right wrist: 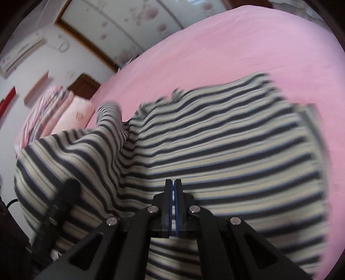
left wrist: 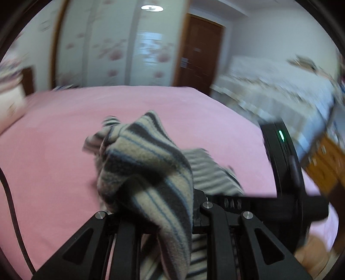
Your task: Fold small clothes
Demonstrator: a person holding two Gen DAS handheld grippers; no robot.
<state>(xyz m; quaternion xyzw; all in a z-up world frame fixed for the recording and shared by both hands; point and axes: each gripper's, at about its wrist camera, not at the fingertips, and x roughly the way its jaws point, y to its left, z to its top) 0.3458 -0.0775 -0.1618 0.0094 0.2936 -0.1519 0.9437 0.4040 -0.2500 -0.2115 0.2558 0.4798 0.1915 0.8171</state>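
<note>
While bunched over the left gripper (left wrist: pixel 155 215), the striped garment (left wrist: pixel 146 163) hides its fingers.

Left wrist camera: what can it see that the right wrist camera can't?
Only the left wrist view shows the brown door, a ceiling light and the right gripper's black body with a green light.

Only the right wrist view shows the air conditioner, the pink pillows and the right gripper with its pads pressed together.

Both show the striped cloth, the pink bed and the flowered wardrobe. In the left wrist view the cloth hides the left gripper's fingertips.
</note>
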